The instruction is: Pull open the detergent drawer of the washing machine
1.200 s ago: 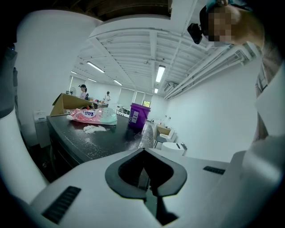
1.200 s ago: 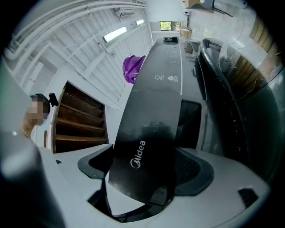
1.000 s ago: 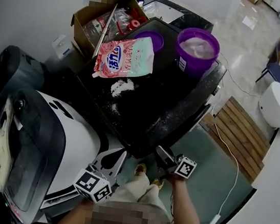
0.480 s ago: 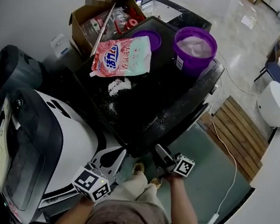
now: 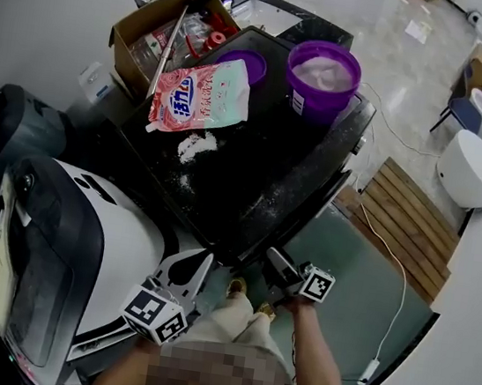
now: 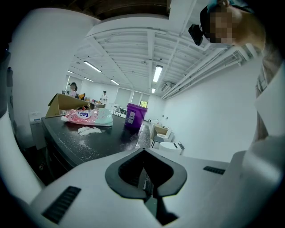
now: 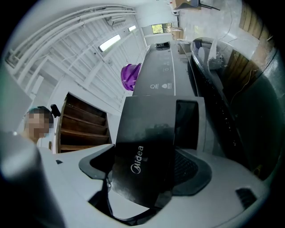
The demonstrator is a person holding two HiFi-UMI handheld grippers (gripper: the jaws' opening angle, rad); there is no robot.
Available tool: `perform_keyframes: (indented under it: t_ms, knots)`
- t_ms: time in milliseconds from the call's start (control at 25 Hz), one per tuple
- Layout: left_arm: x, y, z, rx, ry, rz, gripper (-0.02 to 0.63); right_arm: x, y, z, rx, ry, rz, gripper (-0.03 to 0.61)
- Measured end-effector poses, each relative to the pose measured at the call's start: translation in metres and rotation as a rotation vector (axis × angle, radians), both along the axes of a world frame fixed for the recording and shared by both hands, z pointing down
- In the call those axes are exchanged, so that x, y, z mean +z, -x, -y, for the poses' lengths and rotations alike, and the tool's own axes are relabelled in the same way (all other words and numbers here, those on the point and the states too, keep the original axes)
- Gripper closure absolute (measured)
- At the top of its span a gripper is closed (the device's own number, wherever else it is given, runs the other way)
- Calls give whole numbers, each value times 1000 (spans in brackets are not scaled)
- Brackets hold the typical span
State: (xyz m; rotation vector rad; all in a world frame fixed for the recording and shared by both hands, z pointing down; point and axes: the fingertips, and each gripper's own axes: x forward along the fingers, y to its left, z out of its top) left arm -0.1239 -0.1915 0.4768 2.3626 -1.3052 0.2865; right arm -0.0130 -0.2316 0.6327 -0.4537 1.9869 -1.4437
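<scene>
Detergent drawer [image 7: 142,133] is clamped at its front panel by the right hand-held gripper [image 5: 277,268].
Drawer is located at the upper front corner of the black washing machine [image 5: 260,181], on the side nearest the person. Its dark "Midea"-marked panel is seen between the right jaws, which are spread wide, have just been closed in a little, and are pressed on both panel edges. How far the drawer is pulled out cannot be told. Left hand-held gripper [image 6: 146,187] is held with jaws brought together, nothing between them, above a white appliance [image 5: 127,242] beside the machine. A pink detergent pouch [image 5: 200,94], spilled white powder [image 5: 198,145] and a purple bucket [image 5: 322,78] are seen on the machine's top.
</scene>
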Motion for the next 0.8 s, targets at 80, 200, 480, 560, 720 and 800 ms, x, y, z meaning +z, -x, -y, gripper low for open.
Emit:
perform_keyframes:
  t_ms: [80, 200, 480, 560, 720, 800]
  knots:
    - [1, -4, -1, 12, 2, -1, 592, 0, -5, -4, 3, 3, -2, 192]
    - [1, -12, -1, 33, 3, -5, 592, -1, -14, -12, 15, 0, 3, 192]
    - [2, -36, -2, 93, 8, -5, 592, -1, -41, -29, 45, 0, 9, 190]
    - [1, -43, -2, 111, 7, -1, 592, -1, -47, -33, 53, -1, 14, 190]
    - [1, -57, -4, 139, 9, -3, 592, 0, -61, -44, 58, 7, 10, 190]
    - [0, -64, -5, 153, 11, -4, 592, -2, -68, -50, 62, 8, 9, 190]
